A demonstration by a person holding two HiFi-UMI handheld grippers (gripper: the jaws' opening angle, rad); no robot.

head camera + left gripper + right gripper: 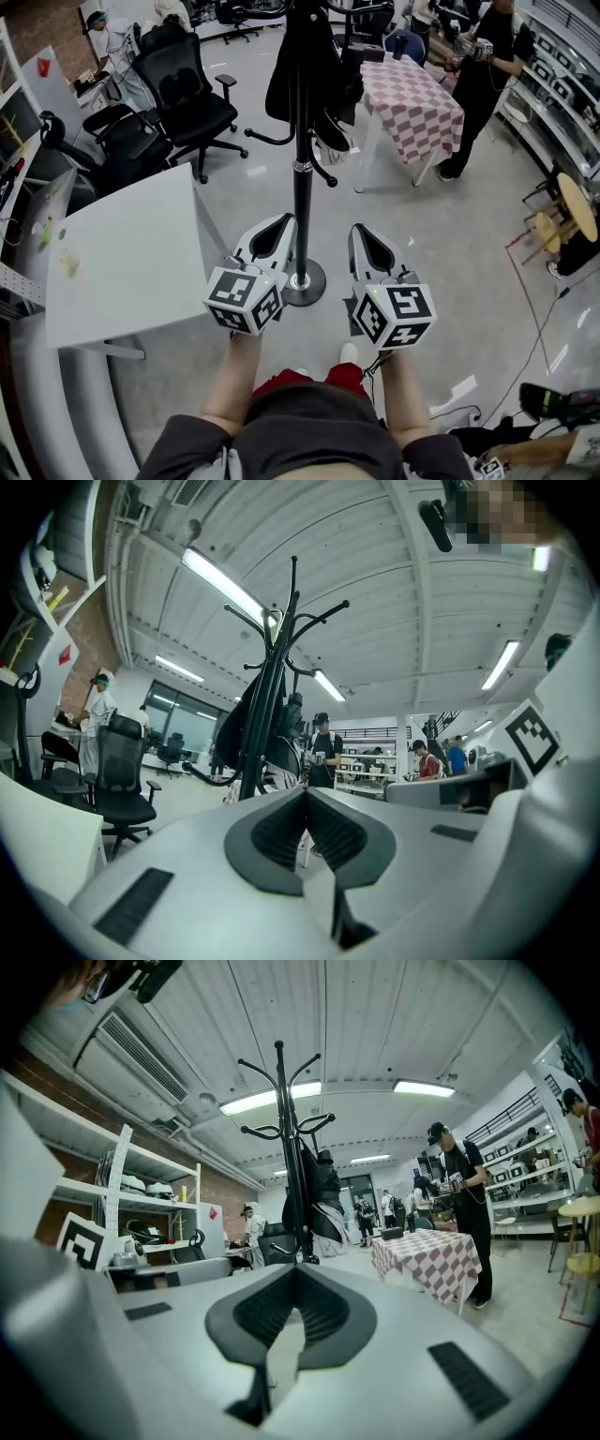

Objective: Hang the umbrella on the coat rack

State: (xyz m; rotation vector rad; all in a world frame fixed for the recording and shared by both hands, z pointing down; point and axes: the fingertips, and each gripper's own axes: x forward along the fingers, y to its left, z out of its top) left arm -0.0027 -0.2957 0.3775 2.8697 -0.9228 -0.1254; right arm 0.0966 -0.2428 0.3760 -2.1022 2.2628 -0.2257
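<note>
The black coat rack [302,211] stands on a round base [303,282] just ahead of me. A dark bundle [305,66] hangs from its upper hooks; I cannot tell whether it is the folded umbrella or a garment. It also shows as a dark bundle [246,728] in the left gripper view and a dark bundle [316,1194] in the right gripper view. My left gripper [284,221] is held level to the left of the pole, shut and empty. My right gripper [357,229] is to the right of the pole, also shut with nothing in it. Neither touches the rack.
A white table [131,253] stands close on the left, with black office chairs [187,94] behind it. A table with a checked cloth [417,103] is at the back right, and a person [483,80] stands beside it. A wooden stool [574,211] and floor cables [539,347] are at the right.
</note>
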